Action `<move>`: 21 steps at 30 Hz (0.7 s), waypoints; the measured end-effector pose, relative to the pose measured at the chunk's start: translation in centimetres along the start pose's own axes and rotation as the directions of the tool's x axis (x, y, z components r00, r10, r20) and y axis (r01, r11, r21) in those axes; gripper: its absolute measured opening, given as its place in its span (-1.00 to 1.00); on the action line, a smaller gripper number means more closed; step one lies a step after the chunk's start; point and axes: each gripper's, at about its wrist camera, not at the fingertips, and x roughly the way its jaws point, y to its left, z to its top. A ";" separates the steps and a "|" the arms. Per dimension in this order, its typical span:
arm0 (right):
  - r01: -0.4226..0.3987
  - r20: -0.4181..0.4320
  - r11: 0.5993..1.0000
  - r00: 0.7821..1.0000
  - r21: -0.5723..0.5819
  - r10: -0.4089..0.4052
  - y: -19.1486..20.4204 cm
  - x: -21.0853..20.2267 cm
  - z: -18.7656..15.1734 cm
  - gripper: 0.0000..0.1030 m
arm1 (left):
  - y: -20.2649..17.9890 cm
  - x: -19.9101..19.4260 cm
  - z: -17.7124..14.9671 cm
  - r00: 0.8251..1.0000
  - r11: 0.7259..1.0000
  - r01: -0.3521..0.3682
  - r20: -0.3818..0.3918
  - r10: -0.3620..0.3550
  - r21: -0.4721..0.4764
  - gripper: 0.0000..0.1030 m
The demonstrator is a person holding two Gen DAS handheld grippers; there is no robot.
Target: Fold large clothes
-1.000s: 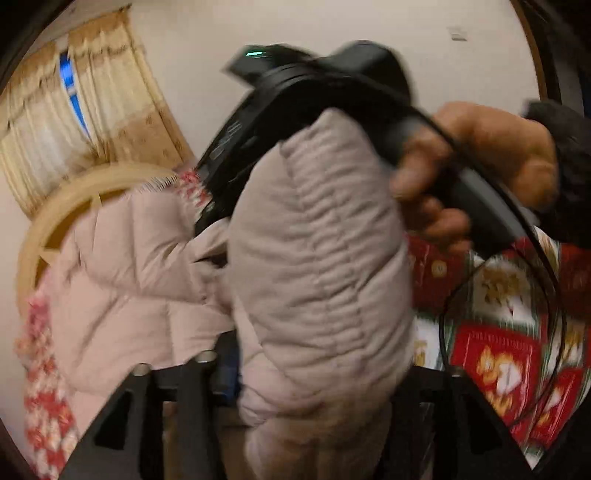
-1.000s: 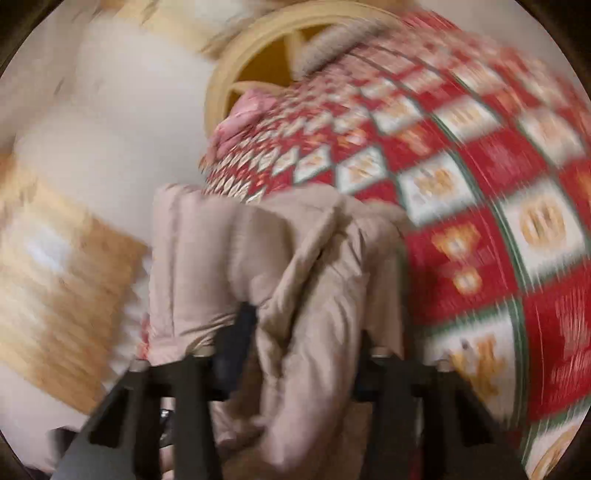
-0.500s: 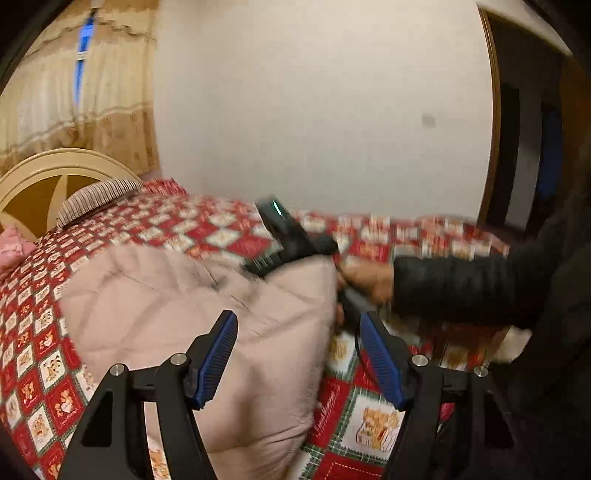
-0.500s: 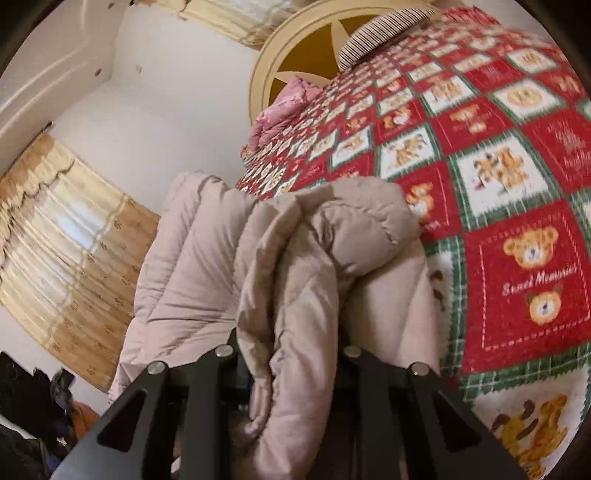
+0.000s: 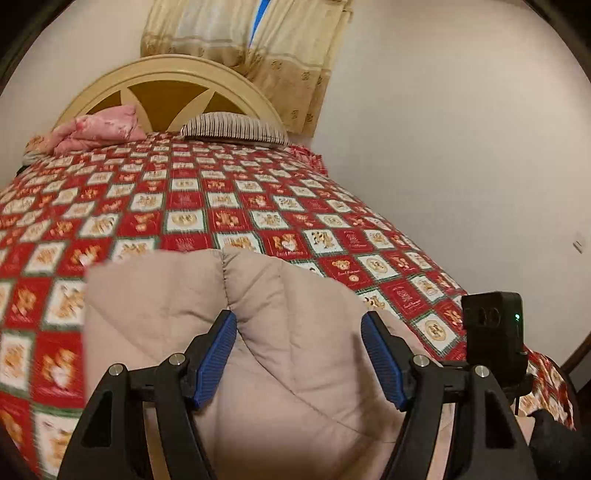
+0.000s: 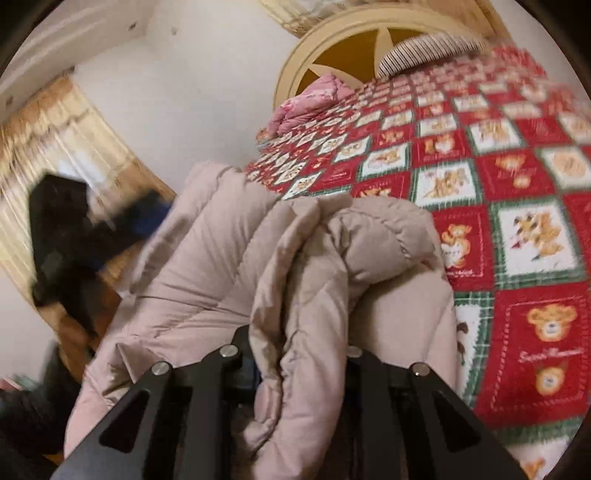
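Looking like a home bedroom: bed (image 5: 236, 206) lying under a red bear-print quilt, arched headboard (image 5: 166, 79) standing behind a striped pillow (image 5: 236, 127), curtains (image 5: 258, 33) hanging by plain walls.

The right gripper's (image 6: 301, 354) fingertips are buried in a bunched fold of the coat (image 6: 236, 266), so the pads cannot be seen. The left gripper (image 6: 110, 229) in the right wrist view is a dark smear with a blue streak. The coat's near end runs off the bottom edge, and the bedspread (image 5: 33, 325) blurs at left.
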 end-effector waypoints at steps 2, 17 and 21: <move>-0.096 0.020 0.989 0.995 0.115 0.094 -3.0 -0.2 -0.6 -0.63 | -1.2 0.6 -0.9 1.000 1.000 0.007 -0.007 -0.007 0.017 0.40; 0.229 0.070 0.958 0.967 0.172 -0.244 -0.8 -11.8 -4.7 -0.11 | -6.1 7.1 -3.7 0.977 0.964 -0.010 -0.204 0.067 0.265 0.67; 0.260 0.157 0.962 0.950 0.087 -0.271 4.7 -16.2 -5.6 -0.09 | -6.6 7.2 -4.2 0.977 0.954 -0.044 -0.188 0.103 0.297 0.67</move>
